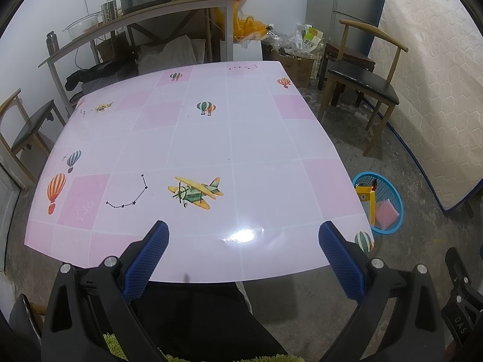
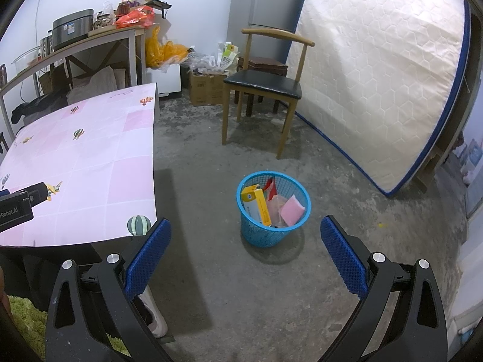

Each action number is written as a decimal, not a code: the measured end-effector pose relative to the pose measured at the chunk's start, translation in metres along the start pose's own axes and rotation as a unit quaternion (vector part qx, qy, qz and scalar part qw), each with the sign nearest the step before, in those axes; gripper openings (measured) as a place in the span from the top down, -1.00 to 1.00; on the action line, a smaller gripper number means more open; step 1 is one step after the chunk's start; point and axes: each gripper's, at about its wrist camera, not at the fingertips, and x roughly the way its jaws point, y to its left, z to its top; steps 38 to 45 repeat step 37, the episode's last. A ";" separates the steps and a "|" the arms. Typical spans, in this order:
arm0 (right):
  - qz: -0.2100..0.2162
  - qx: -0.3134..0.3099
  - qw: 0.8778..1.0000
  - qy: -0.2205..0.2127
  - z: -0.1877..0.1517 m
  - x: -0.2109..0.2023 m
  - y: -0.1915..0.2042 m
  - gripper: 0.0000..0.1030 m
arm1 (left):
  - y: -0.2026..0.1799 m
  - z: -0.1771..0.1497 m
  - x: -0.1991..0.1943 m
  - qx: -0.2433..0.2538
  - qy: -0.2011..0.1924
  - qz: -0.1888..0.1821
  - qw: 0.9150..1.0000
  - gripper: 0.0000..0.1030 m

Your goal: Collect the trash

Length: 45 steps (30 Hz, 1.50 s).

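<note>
A blue mesh trash basket (image 2: 273, 229) stands on the concrete floor to the right of the table; it also shows in the left wrist view (image 1: 389, 190). It holds a yellow box (image 2: 258, 205), a pink packet (image 2: 292, 210) and other wrappers. My left gripper (image 1: 244, 233) is open and empty above the near edge of the pink table (image 1: 211, 138). My right gripper (image 2: 246, 230) is open and empty above the floor, just in front of the basket. No loose trash shows on the table.
A wooden chair (image 2: 265, 87) stands behind the basket. A mattress (image 2: 380, 75) leans at the right. A cluttered side table (image 1: 145, 15) and boxes (image 2: 208, 86) line the back wall. Another chair (image 1: 27, 126) is at the table's left.
</note>
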 end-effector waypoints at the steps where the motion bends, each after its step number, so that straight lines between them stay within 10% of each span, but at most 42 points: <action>1: 0.000 0.000 1.000 0.000 0.000 0.000 0.000 -0.85 | 0.000 0.000 0.000 0.000 0.000 0.000 1.000 -0.89; 45: 0.003 -0.002 1.000 -0.001 0.004 0.001 0.004 -0.85 | 0.002 -0.005 0.002 -0.005 0.009 0.000 1.000 -0.89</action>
